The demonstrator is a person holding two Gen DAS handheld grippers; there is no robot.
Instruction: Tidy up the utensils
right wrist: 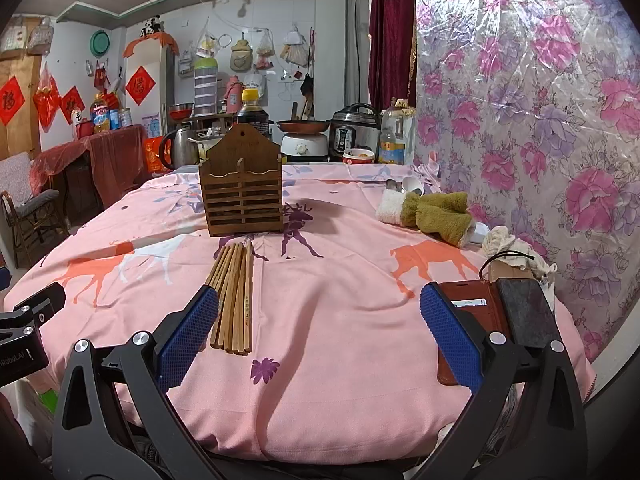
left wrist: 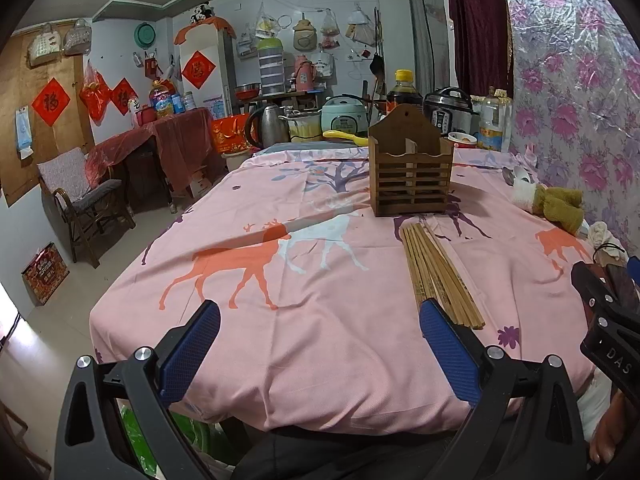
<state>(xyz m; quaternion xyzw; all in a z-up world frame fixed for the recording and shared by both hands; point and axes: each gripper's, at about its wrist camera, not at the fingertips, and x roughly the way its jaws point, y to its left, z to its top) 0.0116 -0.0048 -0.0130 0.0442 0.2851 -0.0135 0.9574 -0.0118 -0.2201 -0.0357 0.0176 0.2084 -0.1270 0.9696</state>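
Note:
A bundle of several wooden chopsticks (left wrist: 438, 274) lies flat on the pink deer-print tablecloth (left wrist: 320, 340), in front of an upright wooden slatted utensil holder (left wrist: 412, 176). The holder looks empty. My left gripper (left wrist: 320, 344) is open and empty above the table's near edge, its right finger just short of the chopsticks' near ends. In the right wrist view the chopsticks (right wrist: 234, 296) lie beside my left finger, the holder (right wrist: 242, 196) behind them. My right gripper (right wrist: 320, 332) is open and empty.
A green and white plush cloth (right wrist: 432, 214) and metal spoons (right wrist: 394, 186) lie at the right by the floral wall. A phone in a red case (right wrist: 516, 316) lies at the near right. Cookers, a kettle and bottles (right wrist: 352, 132) stand along the far edge.

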